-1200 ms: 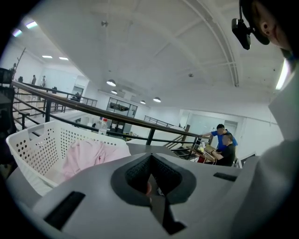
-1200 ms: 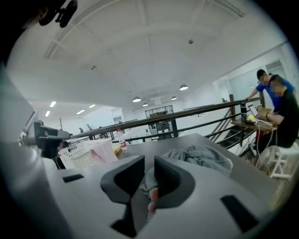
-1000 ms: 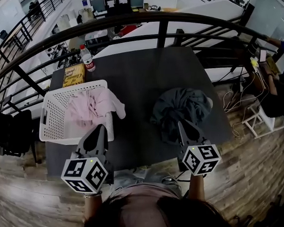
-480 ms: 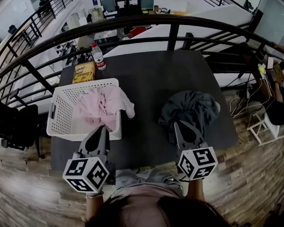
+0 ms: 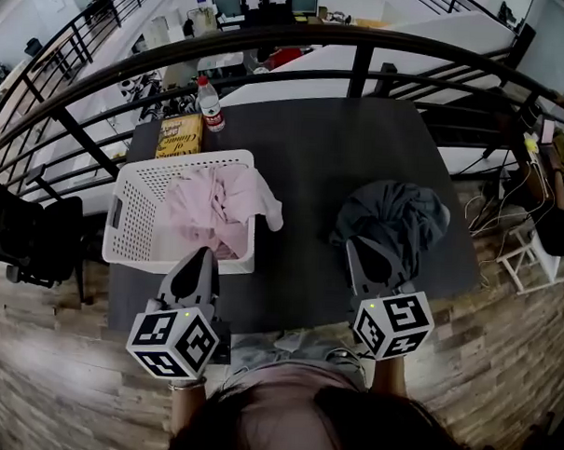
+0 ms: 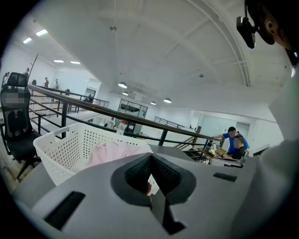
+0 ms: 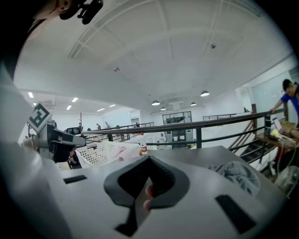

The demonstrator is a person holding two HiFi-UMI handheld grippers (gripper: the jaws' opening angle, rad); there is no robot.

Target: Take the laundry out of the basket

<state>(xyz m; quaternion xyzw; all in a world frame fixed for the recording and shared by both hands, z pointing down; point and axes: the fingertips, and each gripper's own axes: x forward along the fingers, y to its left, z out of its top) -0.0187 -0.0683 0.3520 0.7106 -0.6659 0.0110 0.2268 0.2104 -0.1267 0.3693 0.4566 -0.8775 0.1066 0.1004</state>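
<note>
Two tools, both clenched shut with nothing in them. The left tool is at the lower left of the frame, tip just short of the near wall of the white basket. The right tool is at the lower right, tip at the near edge of the grey garment, which lies in a heap on the dark worktop. Can't tell if it's actually touching the cloth.

The pink laundry is in the basket, piled toward its right side with one flap hanging over the right rim. My read: one piece is out and the pink stuff is next.

How I'd do it: open the left tool before going in and come over the near rim, not into it. Bite a thick fold near the middle of the pile rather than the loose flap, otherwise it'll probably just stretch and drag that light basket along. Lift straight up until the cloth clears the rim, then carry it across to the right. The right tool could pin the rim if the basket slides.

Writing-wise, the yellow book above the basket has curly print I can't make out. The bottle beside it has a red label, too small to read. The tools' cubes only carry black-and-white square markers.
</note>
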